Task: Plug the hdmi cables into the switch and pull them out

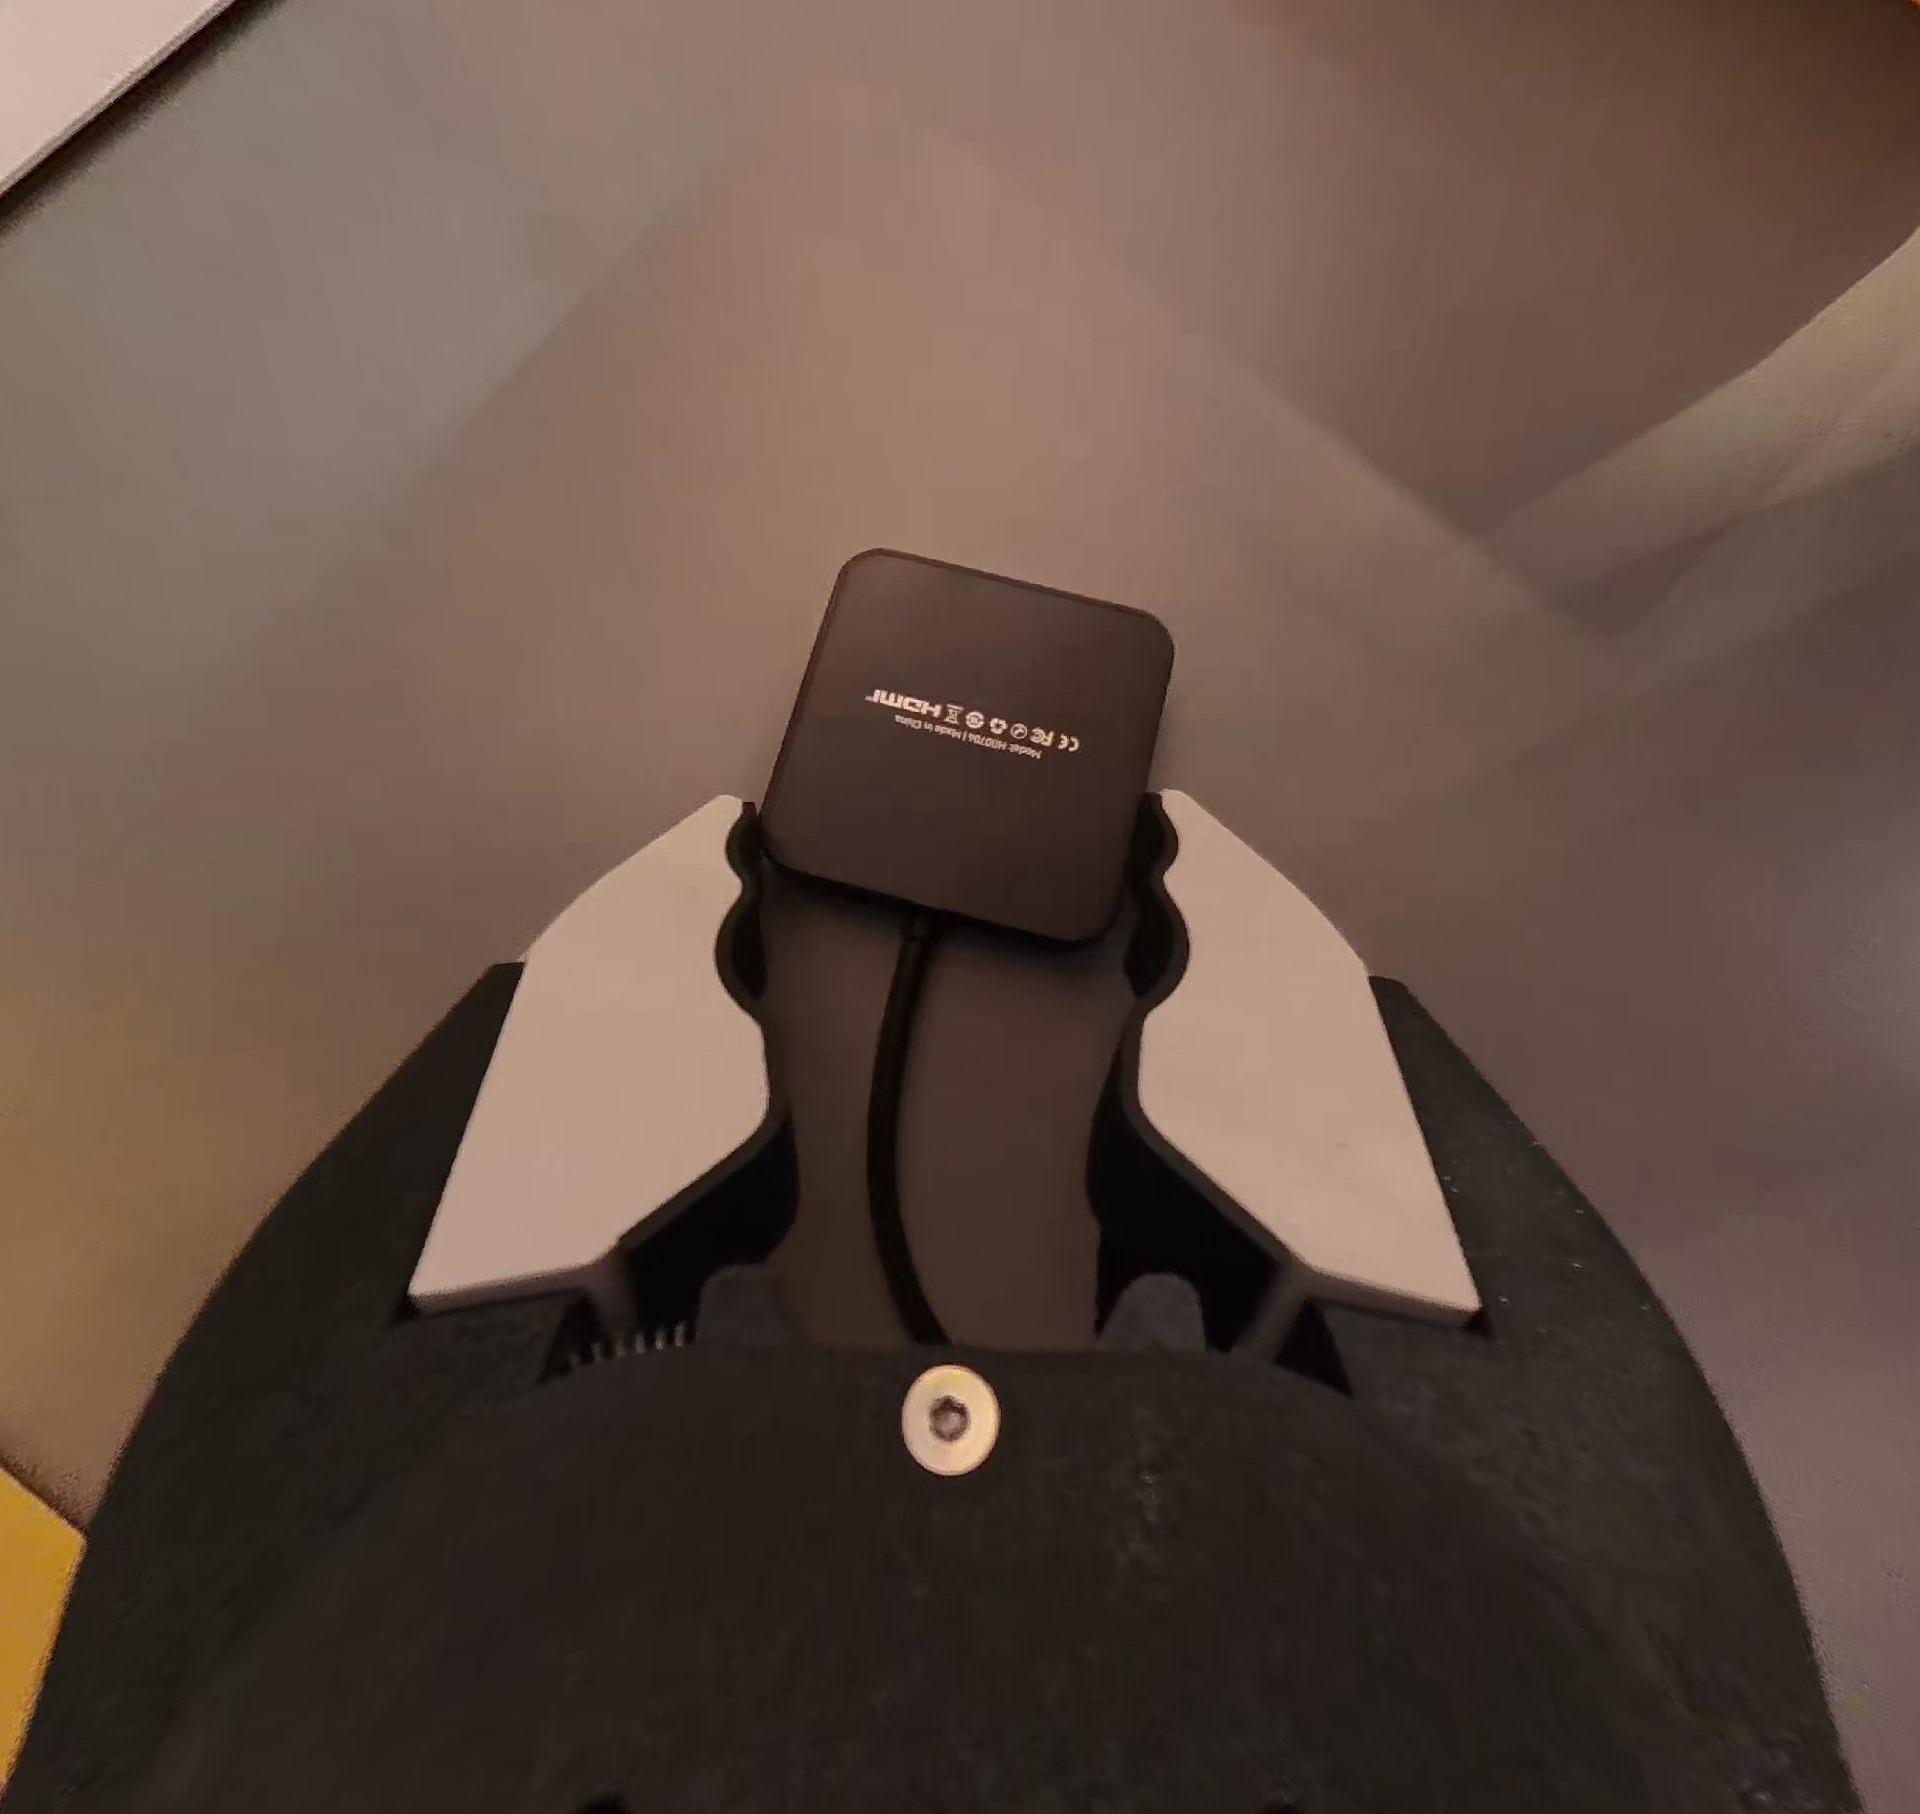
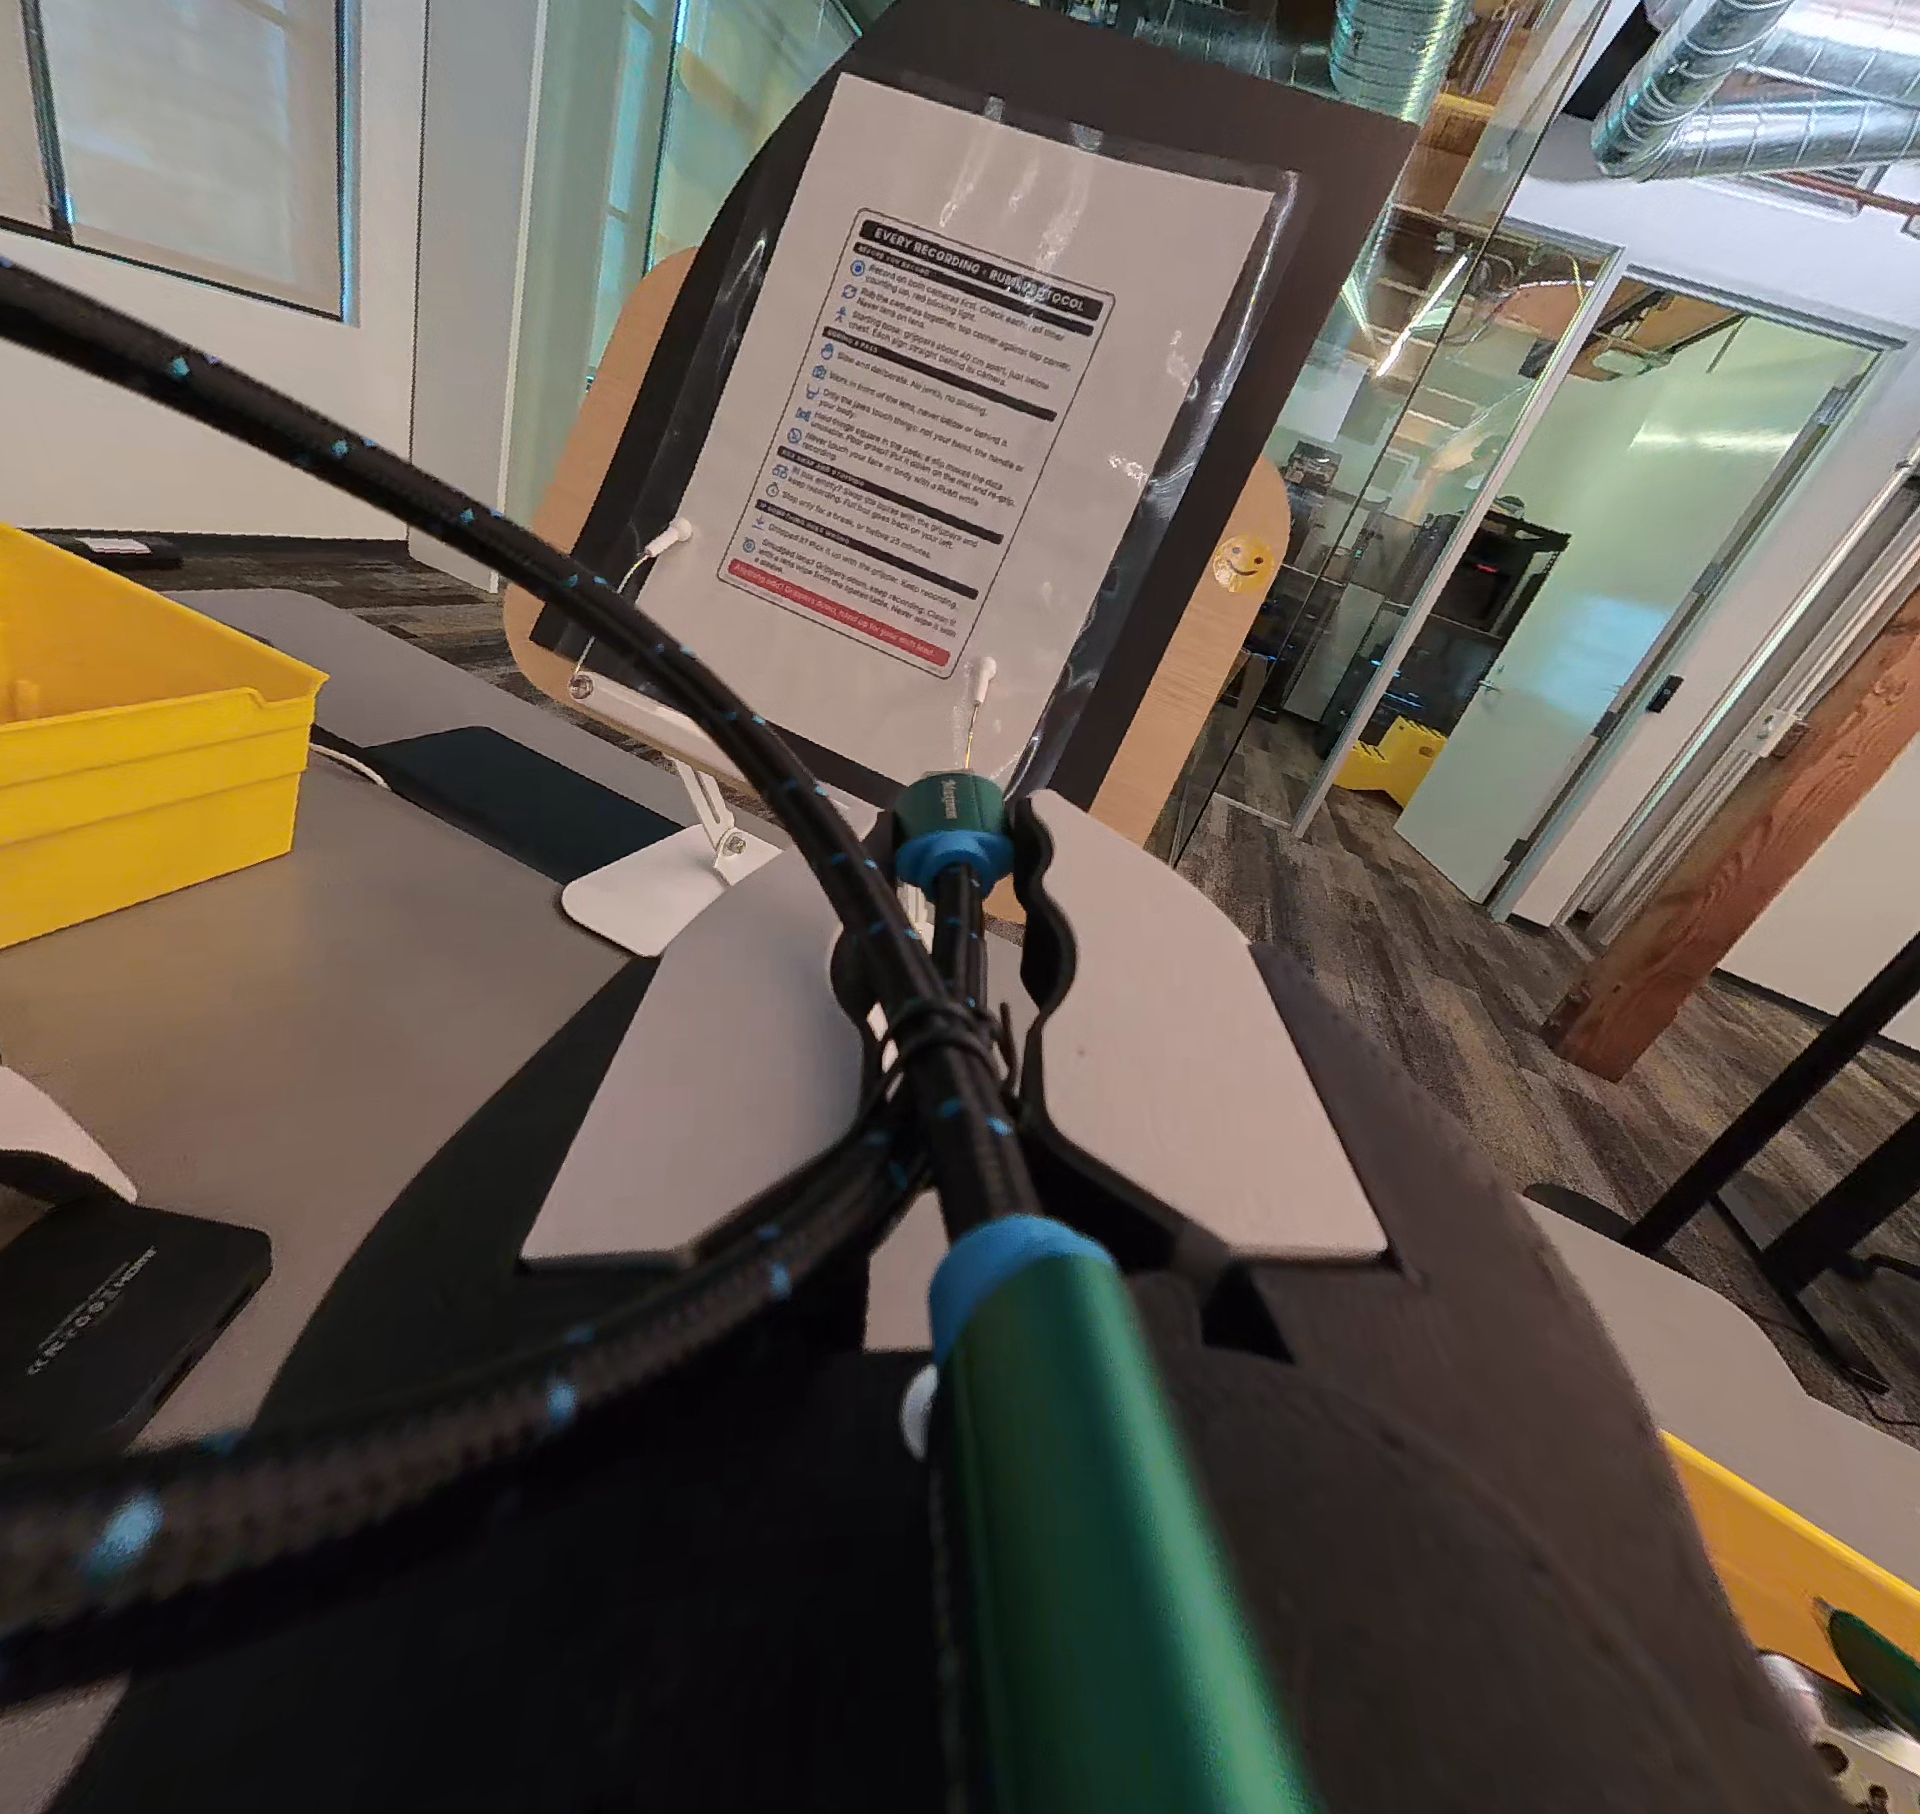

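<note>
The left gripper (image 1: 951, 845) clamps the black switch (image 1: 966, 741) underside-up above the grey table (image 1: 416, 414). The right gripper (image 2: 951, 865) pinches a bundled HDMI cable (image 2: 312, 455) behind its green plug (image 2: 948, 808); the tie could restrict reach, and its loose second plug may snag.

Near green plug (image 2: 1091, 1515) blurred, switch's cord (image 1: 896, 1141) (thin, black) half-hidden

We find the switch (image 1: 966, 746) between the left claw (image 1: 951, 829) tips, its lead (image 1: 894, 1141) trailing back. Ahead of the right claw (image 2: 951, 891) stands a sheet holder (image 2: 935, 476); a bin (image 2: 135, 725) sits on the table (image 2: 312, 985) left.
</note>
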